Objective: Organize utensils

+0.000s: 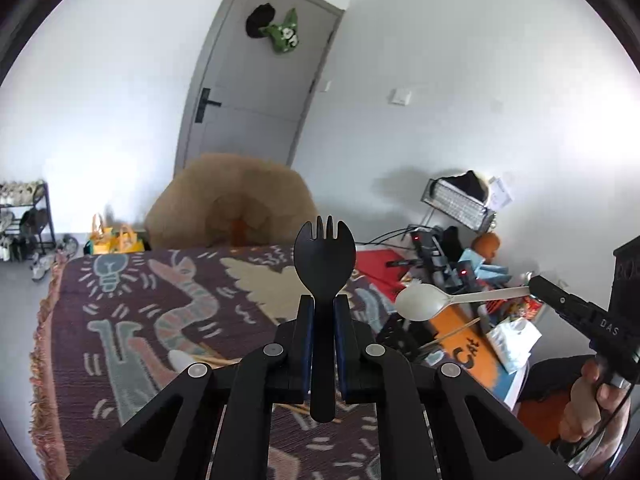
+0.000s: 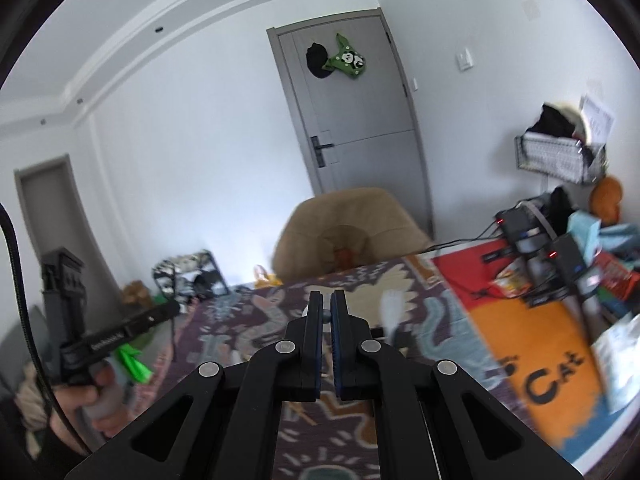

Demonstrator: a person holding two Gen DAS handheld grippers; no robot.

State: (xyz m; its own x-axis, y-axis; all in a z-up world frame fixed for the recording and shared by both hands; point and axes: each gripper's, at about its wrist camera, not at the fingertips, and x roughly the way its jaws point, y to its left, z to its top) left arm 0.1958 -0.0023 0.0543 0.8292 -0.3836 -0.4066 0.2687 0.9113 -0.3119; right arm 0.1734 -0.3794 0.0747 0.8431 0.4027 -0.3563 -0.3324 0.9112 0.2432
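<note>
your left gripper (image 1: 324, 304) is clamped on a black spork (image 1: 323, 264), the handle pinched between the blue pads (image 1: 307, 340) and the pronged head standing upright above the fingertips, lifted over the patterned blanket (image 1: 132, 304). the end of the spork handle hangs down below the pads toward you.

to the right in the left wrist view, your right gripper (image 1: 536, 286) holds a white plastic spoon (image 1: 424, 300) by the far end of its handle, the bowl pointing left toward the spork, near it but apart. the spoon is level and raised above the orange mat (image 1: 472, 344) with the word "cat" on it. your right hand (image 1: 588, 404) grips the handle of that tool at the near right edge.

in the right wrist view the jaws of the right gripper (image 2: 327, 304) stand almost together with only a thin gap, and a small pale bit shows between the tips; the spoon itself is hard to make out there because of blur. your left hand (image 2: 96, 392) and its tool sit at the left edge of that view.

on the blanket near the left gripper lie wooden chopsticks (image 1: 216, 356), partly hidden by the fingers. beyond the far edge of the blanket is a tan cushioned chair (image 1: 228, 204), and behind it a grey door (image 1: 256, 80) with a green panda bag (image 1: 286, 36) hanging on it. far right, black chargers and cables (image 1: 432, 252) crowd a red mat, with a wire basket (image 1: 460, 200) on the wall above them.
</note>
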